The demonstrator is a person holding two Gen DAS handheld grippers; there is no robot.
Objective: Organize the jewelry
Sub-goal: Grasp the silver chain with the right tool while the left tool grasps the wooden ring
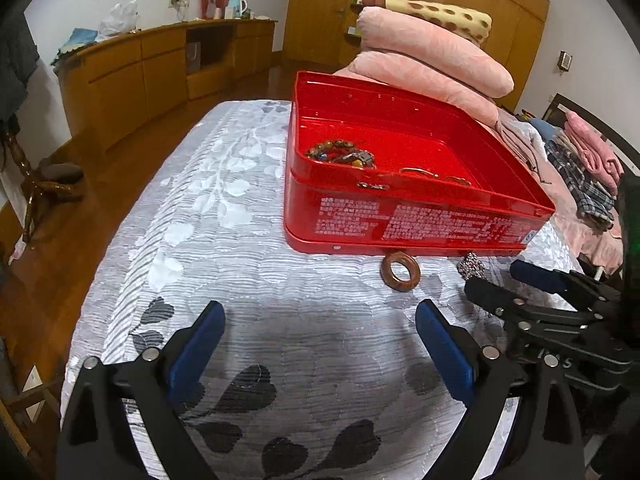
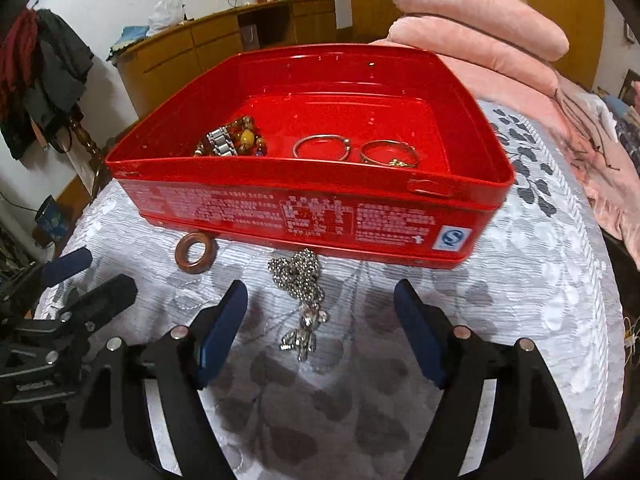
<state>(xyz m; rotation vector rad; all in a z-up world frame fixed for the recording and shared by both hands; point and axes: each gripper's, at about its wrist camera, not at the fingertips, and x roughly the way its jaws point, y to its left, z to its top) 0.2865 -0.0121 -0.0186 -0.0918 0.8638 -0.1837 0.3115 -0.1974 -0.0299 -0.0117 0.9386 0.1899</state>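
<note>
A red tin box point(image 1: 400, 220) point(image 2: 320, 208) stands open on a white patterned bedspread. Inside lie a beaded bracelet point(image 2: 248, 136) point(image 1: 336, 150), a metal link watch band point(image 2: 220, 140), a silver bangle point(image 2: 322, 148) and a gold bangle point(image 2: 390, 154). A brown wooden ring point(image 1: 401, 271) point(image 2: 195, 255) and a silver ball-chain necklace point(image 2: 300, 292) point(image 1: 472, 265) lie on the bedspread in front of the box. My left gripper point(image 1: 320, 336) is open and empty, short of the ring. My right gripper point(image 2: 320, 320) is open, its fingers either side of the necklace's near end.
Pink pillows point(image 1: 432, 64) are stacked behind the box. Folded clothes point(image 1: 580, 160) lie on the right. A wooden cabinet point(image 1: 160, 68) runs along the far wall. The bed edge drops to a wooden floor point(image 1: 80, 200) on the left.
</note>
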